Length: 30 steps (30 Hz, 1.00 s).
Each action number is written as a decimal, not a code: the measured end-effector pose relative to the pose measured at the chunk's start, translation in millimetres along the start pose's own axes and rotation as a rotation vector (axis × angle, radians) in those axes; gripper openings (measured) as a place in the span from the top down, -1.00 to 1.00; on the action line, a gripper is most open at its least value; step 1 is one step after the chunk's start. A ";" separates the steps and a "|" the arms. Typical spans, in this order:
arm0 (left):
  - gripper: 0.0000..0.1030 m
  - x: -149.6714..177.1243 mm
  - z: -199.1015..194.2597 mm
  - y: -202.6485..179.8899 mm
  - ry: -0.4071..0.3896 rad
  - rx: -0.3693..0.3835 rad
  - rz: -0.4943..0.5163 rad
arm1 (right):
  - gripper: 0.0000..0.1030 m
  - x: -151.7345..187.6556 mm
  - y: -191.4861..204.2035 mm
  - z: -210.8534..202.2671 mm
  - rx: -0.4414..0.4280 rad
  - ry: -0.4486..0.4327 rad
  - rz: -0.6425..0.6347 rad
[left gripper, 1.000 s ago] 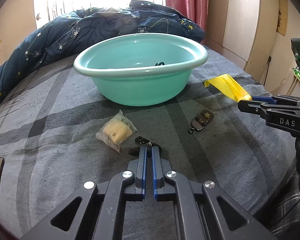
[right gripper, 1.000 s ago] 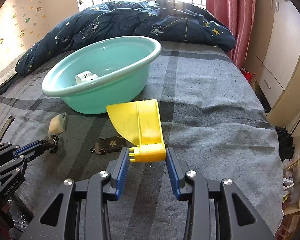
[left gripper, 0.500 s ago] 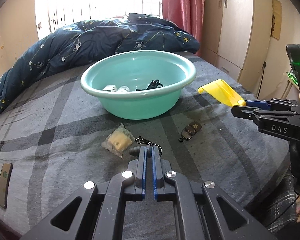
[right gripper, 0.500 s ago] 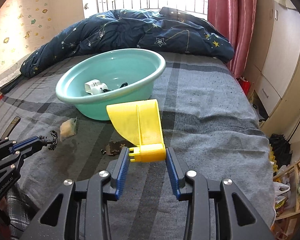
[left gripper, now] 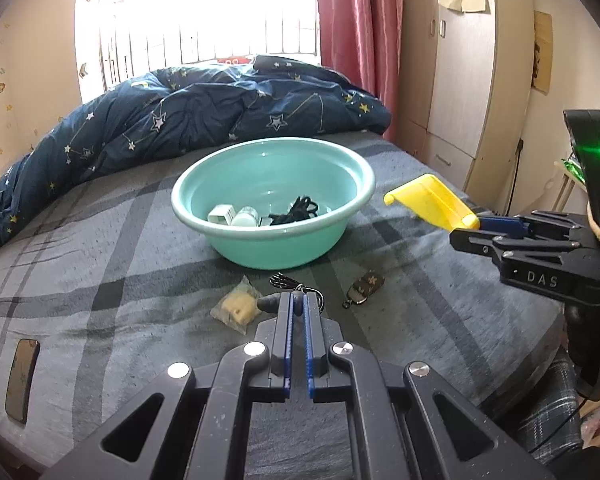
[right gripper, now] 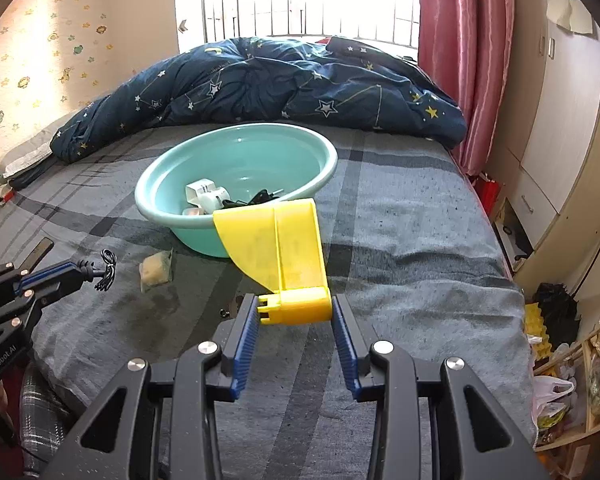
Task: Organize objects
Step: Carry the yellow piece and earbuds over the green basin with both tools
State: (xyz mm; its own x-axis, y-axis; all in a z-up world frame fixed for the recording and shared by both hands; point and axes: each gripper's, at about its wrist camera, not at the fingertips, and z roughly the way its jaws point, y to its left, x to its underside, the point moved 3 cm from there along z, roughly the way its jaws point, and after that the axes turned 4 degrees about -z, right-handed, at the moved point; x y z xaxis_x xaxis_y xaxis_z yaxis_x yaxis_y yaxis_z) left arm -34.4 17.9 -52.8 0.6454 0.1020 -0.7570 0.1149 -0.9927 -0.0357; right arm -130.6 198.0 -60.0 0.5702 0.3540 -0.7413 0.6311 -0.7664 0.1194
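Observation:
A teal basin (left gripper: 274, 200) (right gripper: 236, 184) stands on the grey bed and holds a white box, a white bottle and a black cable. My left gripper (left gripper: 297, 300) (right gripper: 85, 270) is shut on a small black cable (left gripper: 290, 285) (right gripper: 106, 268), held above the bed. My right gripper (right gripper: 294, 312) (left gripper: 474, 228) is shut on the handle of a yellow scoop (right gripper: 278, 248) (left gripper: 432, 202), held above the bed right of the basin. A wrapped yellow sponge (left gripper: 238, 307) (right gripper: 155, 271) and a brown key fob (left gripper: 362, 290) lie on the bed.
A dark blue star quilt (left gripper: 188, 120) (right gripper: 284, 88) is heaped behind the basin. A phone (left gripper: 21, 380) lies near the bed's left front edge. A wardrobe (left gripper: 472, 80) and a red curtain (left gripper: 356, 32) stand at the right.
Both grippers have risen and pulled back from the basin, each still holding its object. The basin's contents have come into view.

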 end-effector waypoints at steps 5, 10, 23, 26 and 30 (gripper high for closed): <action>0.92 -9.2 -9.3 -1.8 -0.024 0.007 -0.001 | 0.24 -7.1 1.6 -7.7 0.000 -0.019 -0.003; 0.92 -18.6 -14.8 -1.1 -0.045 0.018 -0.005 | 0.24 -17.2 3.7 -14.0 0.000 -0.037 -0.012; 0.92 -52.7 -10.4 3.8 -0.071 0.039 -0.007 | 0.24 -57.0 7.5 -17.2 -0.011 -0.057 -0.021; 0.92 -61.9 -6.3 5.5 -0.072 0.043 -0.004 | 0.24 -66.9 8.5 -14.3 -0.017 -0.059 -0.025; 0.92 -72.9 0.9 8.1 -0.068 0.042 -0.001 | 0.24 -80.2 11.0 -7.3 -0.027 -0.056 -0.029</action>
State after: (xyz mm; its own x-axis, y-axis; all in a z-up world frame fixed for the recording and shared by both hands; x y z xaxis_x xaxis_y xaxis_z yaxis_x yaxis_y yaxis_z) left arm -81.2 2.4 1.5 0.5926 0.1001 -0.7992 0.0830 -0.9946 -0.0631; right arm -165.6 165.1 5.6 0.5213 0.3447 -0.7807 0.6615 -0.7412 0.1144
